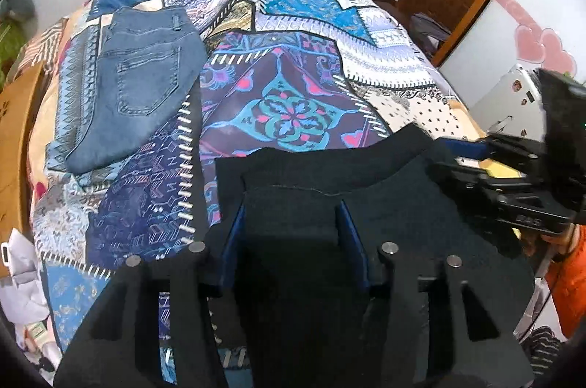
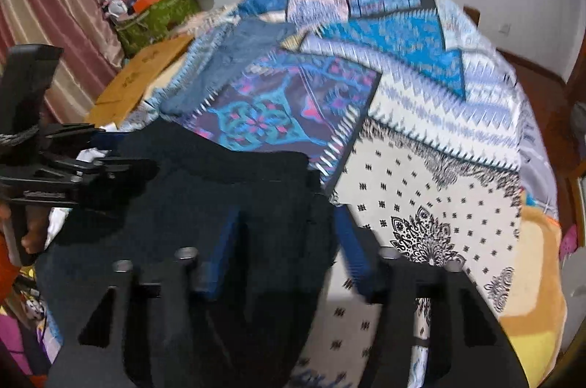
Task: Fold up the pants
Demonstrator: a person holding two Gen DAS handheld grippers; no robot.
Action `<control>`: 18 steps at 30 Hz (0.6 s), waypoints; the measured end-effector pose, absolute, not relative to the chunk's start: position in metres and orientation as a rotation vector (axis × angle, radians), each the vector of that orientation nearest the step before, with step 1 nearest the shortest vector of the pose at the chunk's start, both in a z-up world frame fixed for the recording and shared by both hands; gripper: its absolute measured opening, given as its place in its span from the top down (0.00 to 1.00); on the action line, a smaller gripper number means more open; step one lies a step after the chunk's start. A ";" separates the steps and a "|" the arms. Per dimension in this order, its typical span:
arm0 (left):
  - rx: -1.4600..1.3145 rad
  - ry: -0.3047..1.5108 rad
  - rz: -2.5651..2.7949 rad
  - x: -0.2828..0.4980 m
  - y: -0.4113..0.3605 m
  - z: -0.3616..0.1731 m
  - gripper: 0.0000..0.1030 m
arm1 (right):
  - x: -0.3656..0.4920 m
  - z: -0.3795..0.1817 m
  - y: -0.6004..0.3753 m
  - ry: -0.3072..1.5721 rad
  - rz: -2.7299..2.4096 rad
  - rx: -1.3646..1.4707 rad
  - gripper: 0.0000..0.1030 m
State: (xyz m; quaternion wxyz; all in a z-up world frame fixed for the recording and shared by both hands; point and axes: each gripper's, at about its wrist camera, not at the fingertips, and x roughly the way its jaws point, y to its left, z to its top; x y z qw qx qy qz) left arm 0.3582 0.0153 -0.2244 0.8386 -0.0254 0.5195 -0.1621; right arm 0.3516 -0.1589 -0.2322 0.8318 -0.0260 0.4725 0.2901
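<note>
the dark pants [image 1: 329,175] lie on the bed, right under both grippers. the left gripper [image 1: 289,234] and right gripper [image 2: 282,241] are each half closed, pinching an edge. the cloth looks soft and floppy, so hold it by the edges.

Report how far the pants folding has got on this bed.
Done: one pair of blue jeans lies folded on the patchwork bedspread. In hand: dark pants at the near edge, with the left tool and the right tool each closed on the cloth. Left: the dark pants show no finished fold yet, so they need folding and setting down.
</note>
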 end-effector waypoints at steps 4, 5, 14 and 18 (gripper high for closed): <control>-0.040 1.065 -0.367 0.353 0.018 -0.225 0.56 | 0.347 -0.235 -0.160 0.959 0.640 -0.080 0.67; -0.023 1.058 -0.363 0.353 0.016 -0.225 0.56 | 0.346 -0.235 -0.161 0.955 0.642 -0.082 0.67; 0.062 1.009 -0.261 0.359 0.010 -0.216 0.54 | 0.347 -0.235 -0.158 0.953 0.586 -0.097 0.69; -0.005 0.930 -0.222 0.349 0.026 -0.180 0.54 | 0.339 -0.214 -0.159 0.927 0.532 -0.098 0.67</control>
